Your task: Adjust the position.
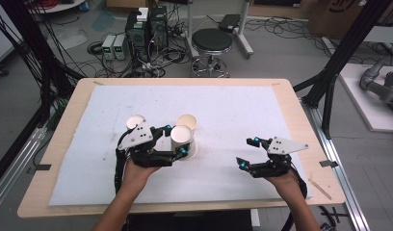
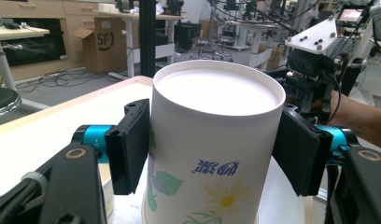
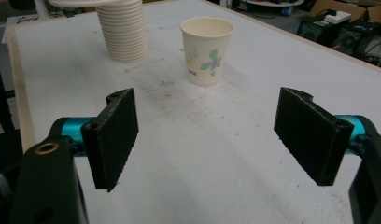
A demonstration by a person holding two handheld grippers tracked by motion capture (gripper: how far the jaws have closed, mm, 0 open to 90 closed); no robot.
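My left gripper is shut on a paper cup with a flower print, its black pads pressed to both sides. The cup stands upright at the middle of the mat, with something wider and white under it. A second flowered cup stands just behind it, upright and free. A ribbed stack of paper cups rises to its left in the right gripper view. My right gripper hovers open over the bare mat at the right, its jaws wide apart with nothing between them.
Another round cup top shows behind the left gripper's grey plate. The white mat covers most of the wooden table. A stool and computers stand on the floor beyond the far edge.
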